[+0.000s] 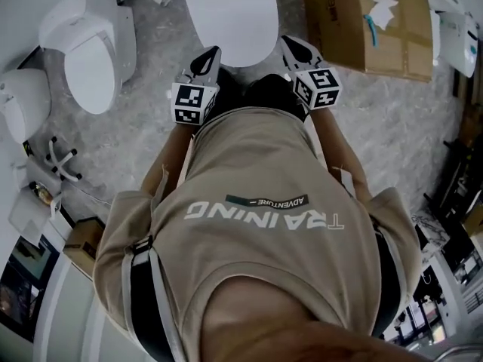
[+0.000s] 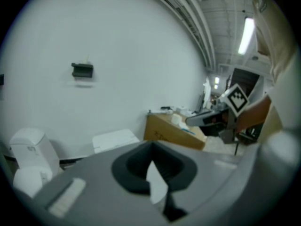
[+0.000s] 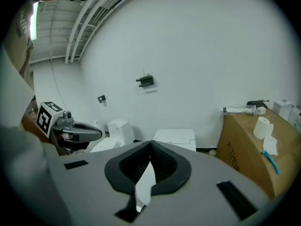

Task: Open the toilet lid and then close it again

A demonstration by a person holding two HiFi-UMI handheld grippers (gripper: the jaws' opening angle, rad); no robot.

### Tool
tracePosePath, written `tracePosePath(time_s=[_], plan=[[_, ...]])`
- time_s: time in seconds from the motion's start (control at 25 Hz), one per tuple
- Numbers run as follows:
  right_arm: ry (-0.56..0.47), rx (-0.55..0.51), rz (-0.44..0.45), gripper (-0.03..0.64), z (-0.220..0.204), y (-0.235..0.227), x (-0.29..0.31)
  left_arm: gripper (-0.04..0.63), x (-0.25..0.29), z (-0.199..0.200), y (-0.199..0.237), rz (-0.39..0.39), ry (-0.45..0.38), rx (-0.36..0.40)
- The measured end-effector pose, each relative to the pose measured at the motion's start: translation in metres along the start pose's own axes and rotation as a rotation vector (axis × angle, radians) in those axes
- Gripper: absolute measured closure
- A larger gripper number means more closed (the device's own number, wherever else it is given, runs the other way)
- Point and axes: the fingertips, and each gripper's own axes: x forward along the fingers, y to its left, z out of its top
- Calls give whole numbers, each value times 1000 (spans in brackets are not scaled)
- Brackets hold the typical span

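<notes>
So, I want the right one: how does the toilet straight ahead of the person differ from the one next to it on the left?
The front toilet faces the person head-on; the left toilet stands aside, turned at an angle. In the head view only the front toilet's lid shows; the left toilet's tank shows too. Both are white.

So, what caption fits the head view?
Person faces a closed white toilet lid, left hand-held gripper and right hand-held gripper both shut and empty.

Shirt (image 1: 264, 217): "TRAINING" in large white letters, seen upside down
Shirt strip (image 1: 268, 200): "ADVENTURE" in small letters on a dark band
Cardboard box (image 1: 339, 36), far right: dark print, too blurred to read
</notes>
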Motion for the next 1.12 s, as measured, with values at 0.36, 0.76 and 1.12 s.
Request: tracePosePath(time_s=[0.36,0.76,1.12], plan=[[76,36,25,607,-30,-14,12,591,20,-42,10,42,121,-20],[232,-106,141,607,-150,-50,64,591,70,-159,5,101,376,-99],[468,-265,296,607,-284,-73,78,591,114,-273,5,139,542,-240]])
